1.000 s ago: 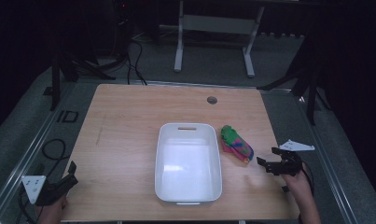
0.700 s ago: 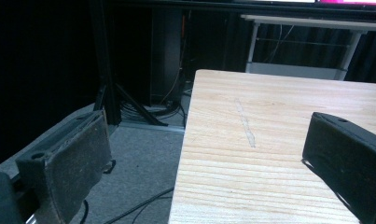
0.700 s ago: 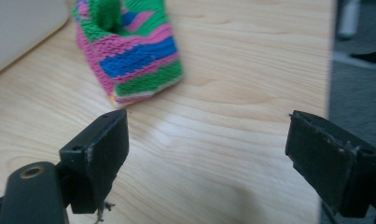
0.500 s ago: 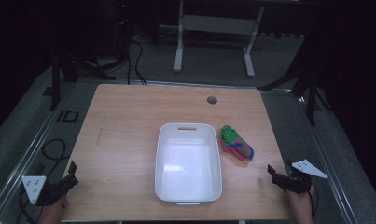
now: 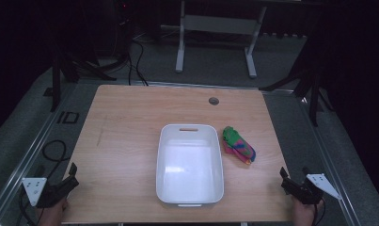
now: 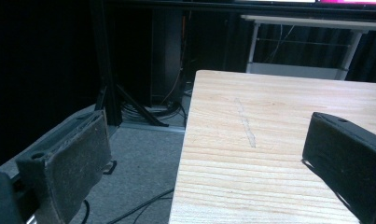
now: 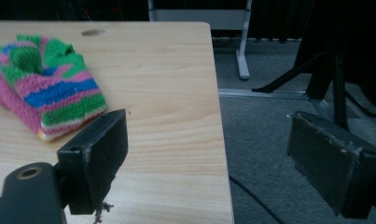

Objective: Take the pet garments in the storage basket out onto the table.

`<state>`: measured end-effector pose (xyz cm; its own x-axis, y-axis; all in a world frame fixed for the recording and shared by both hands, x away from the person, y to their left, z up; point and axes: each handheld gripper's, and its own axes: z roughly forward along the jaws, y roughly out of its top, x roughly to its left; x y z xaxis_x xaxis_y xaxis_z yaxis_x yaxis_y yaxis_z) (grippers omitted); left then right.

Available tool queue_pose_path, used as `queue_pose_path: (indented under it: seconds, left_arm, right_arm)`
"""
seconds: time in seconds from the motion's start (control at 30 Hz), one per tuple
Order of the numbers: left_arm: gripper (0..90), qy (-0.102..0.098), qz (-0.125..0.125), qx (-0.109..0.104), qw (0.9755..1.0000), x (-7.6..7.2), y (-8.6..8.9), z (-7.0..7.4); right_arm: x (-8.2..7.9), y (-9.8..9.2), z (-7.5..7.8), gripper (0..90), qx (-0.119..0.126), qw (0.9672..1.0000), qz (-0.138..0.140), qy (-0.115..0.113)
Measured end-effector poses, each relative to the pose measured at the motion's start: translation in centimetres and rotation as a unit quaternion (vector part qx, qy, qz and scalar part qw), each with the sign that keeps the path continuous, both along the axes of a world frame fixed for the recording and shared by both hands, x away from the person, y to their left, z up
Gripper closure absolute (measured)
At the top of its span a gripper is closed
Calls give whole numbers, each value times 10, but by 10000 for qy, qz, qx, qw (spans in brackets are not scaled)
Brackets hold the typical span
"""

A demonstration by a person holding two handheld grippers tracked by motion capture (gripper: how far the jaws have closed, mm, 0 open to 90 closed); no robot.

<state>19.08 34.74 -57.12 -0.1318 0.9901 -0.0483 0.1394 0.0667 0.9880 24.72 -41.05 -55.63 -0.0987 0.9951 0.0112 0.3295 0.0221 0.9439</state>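
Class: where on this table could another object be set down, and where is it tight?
Free: the bare wood left of the white plastic tub and behind it toward the round cable hole. Tight: the tub's right side, beside the striped knitted cloth.

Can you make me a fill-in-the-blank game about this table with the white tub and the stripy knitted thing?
1. The white tub has ____ inside it.
2. The stripy knitted thing lies on the wooden table, just to the ____ of the tub in the high view.
3. The right gripper has its jaws ____.
4. The left gripper holds ____.

Missing words: nothing; right; open; nothing
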Motion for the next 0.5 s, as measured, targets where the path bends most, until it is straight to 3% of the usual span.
queue_pose_path:
  seconds: [0.17, 0.5]
  left_arm:
    - [14, -19, 10, -12, 10000, 0, 0, 0]
    - [14, -12, -6, -32, 10000, 0, 0, 0]
  right_arm:
    - [-3, -3, 0, 130, 183, 9996, -69, -191]
    - [-1, -1, 0, 136, 89, 9999, -6, -98]
